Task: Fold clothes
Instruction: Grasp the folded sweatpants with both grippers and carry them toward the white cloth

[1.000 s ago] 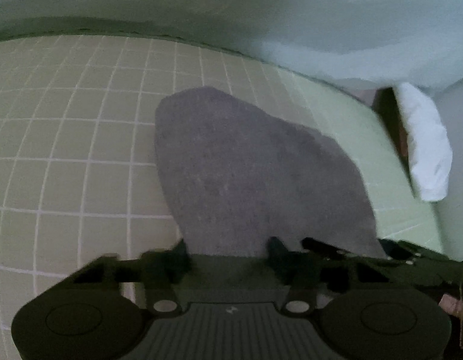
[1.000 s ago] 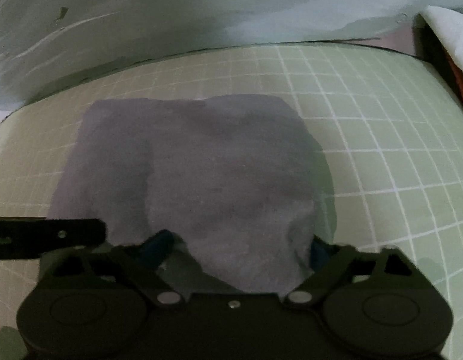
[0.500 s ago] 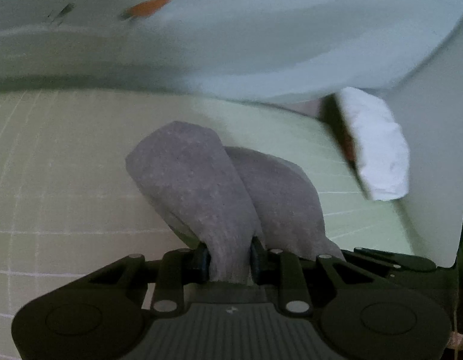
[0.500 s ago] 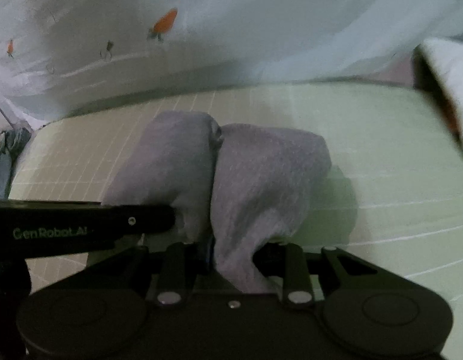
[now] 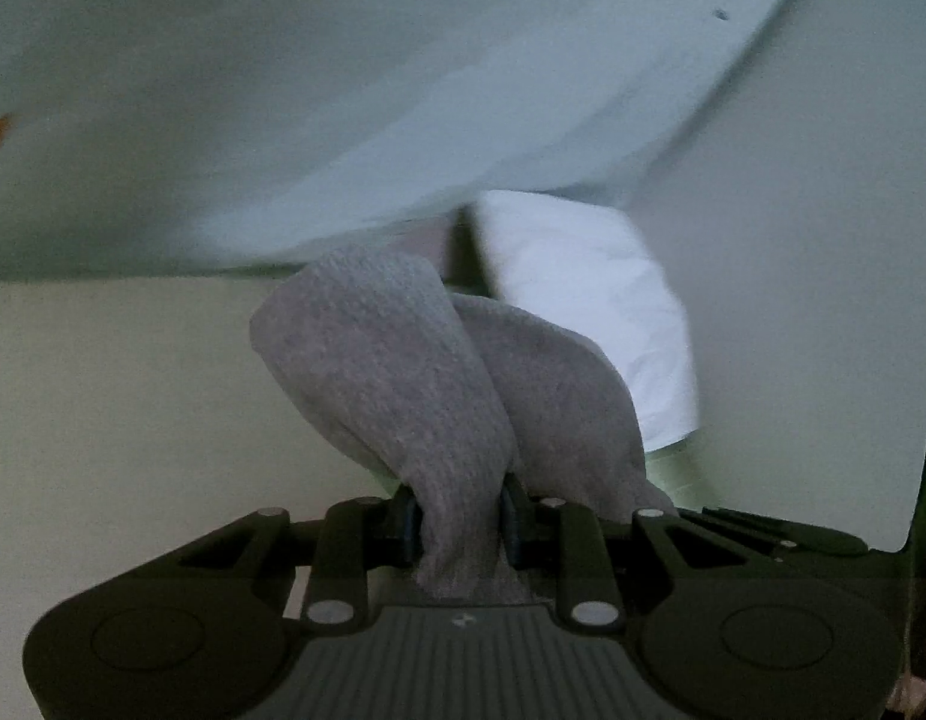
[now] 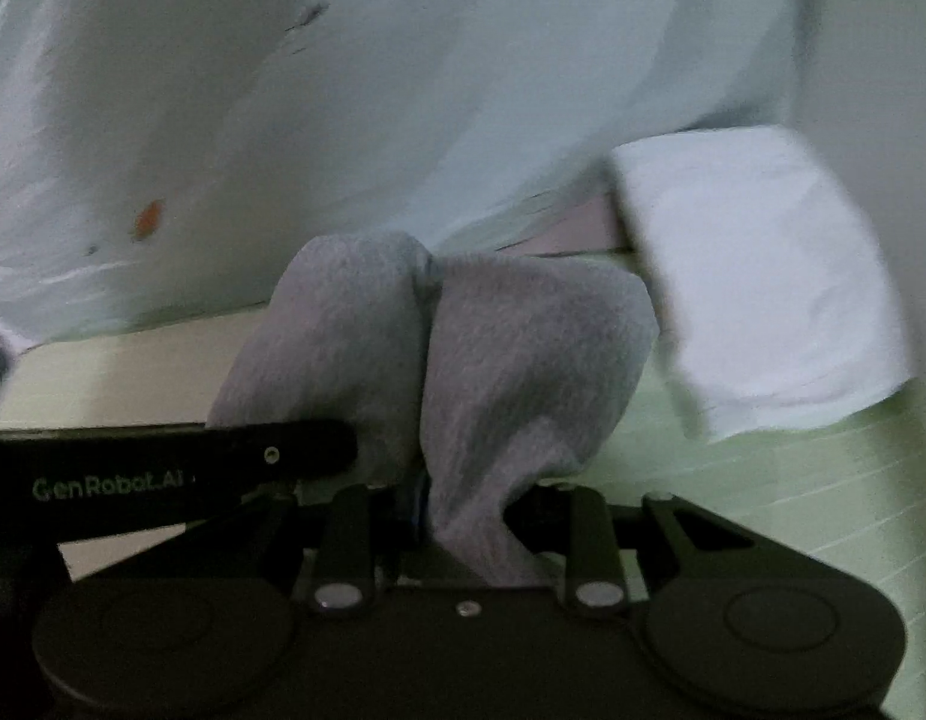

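Observation:
A grey knitted cloth (image 5: 397,372) is bunched into two lobes and lifted off the green grid mat (image 5: 115,396). My left gripper (image 5: 460,519) is shut on its near edge. My right gripper (image 6: 457,516) is shut on the same cloth (image 6: 523,360), beside the left one. The left gripper's black body (image 6: 163,468) shows at the left of the right wrist view. The far part of the cloth hangs toward the mat.
A folded white cloth (image 5: 589,312) lies at the far right of the mat, also in the right wrist view (image 6: 757,276). A pale blue sheet (image 6: 343,120) with small orange prints hangs behind the mat. A plain wall (image 5: 823,240) is on the right.
Both grippers closed on the flat cloth's near edge and lifted it, so it bunched into two lobes. Both views now tilt up and to the right, toward the white cloth.

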### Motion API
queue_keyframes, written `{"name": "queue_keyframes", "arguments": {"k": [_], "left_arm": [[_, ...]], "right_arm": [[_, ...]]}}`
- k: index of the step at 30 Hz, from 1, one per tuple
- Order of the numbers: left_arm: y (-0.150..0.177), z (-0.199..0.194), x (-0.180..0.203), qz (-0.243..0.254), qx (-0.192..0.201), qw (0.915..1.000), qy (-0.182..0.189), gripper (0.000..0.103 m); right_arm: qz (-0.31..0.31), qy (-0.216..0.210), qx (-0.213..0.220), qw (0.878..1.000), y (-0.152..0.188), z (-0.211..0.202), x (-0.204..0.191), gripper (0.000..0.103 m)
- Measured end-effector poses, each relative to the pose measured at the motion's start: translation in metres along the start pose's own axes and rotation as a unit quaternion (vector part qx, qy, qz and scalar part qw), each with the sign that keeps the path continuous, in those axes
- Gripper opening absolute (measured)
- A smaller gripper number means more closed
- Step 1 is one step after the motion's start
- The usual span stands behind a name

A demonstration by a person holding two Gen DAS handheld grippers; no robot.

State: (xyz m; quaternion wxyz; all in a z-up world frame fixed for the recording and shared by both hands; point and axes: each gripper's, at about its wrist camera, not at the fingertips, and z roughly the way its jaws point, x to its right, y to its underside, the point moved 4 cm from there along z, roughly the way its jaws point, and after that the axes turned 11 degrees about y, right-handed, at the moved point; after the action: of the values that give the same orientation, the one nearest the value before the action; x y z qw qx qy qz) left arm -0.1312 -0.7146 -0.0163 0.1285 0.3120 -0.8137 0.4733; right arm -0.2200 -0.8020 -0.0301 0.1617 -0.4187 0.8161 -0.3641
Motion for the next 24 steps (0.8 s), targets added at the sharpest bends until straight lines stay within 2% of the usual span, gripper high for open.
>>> {"name": "queue_keyframes", "arguments": {"k": [3,7,10,14,17,19,22,23,24], "left_arm": [[-0.014,0.039,0.038,0.008,0.009,0.9998,0.018,0.027],[-0.043,0.089,0.07,-0.002,0.024,0.9983,0.054,0.028],[-0.072,0.125,0.087,0.012,0.036,0.997,0.067,0.028],[-0.086,0.164,0.065,0.013,0.024,0.999,0.035,0.029],[-0.096,0.194,0.049,0.014,0.015,0.9997,0.011,0.043],[-0.103,0.213,0.038,0.015,0.009,0.9998,-0.005,0.055],[-0.113,0.242,0.022,0.016,0.0,0.9994,-0.029,0.06],[-0.116,0.252,0.016,0.016,-0.003,0.9992,-0.037,0.064],[-0.12,0.262,0.011,0.016,-0.006,0.9988,-0.045,0.071]], "right_arm": [[-0.018,0.029,0.012,0.999,-0.02,0.004,0.043,0.027],[-0.023,0.065,0.034,0.997,-0.053,0.017,0.1,0.028],[-0.034,0.097,0.061,0.993,-0.086,0.031,0.135,0.028],[-0.045,0.13,0.098,0.986,-0.135,0.06,0.168,0.028],[-0.049,0.164,0.096,0.981,-0.164,0.102,0.189,0.033],[-0.036,0.185,0.073,0.979,-0.17,0.131,0.203,0.039],[-0.001,0.213,0.022,0.977,-0.166,0.173,0.224,0.042],[0.005,0.219,0.026,0.975,-0.16,0.171,0.226,0.049],[0.012,0.225,0.031,0.974,-0.154,0.169,0.228,0.064]]}}
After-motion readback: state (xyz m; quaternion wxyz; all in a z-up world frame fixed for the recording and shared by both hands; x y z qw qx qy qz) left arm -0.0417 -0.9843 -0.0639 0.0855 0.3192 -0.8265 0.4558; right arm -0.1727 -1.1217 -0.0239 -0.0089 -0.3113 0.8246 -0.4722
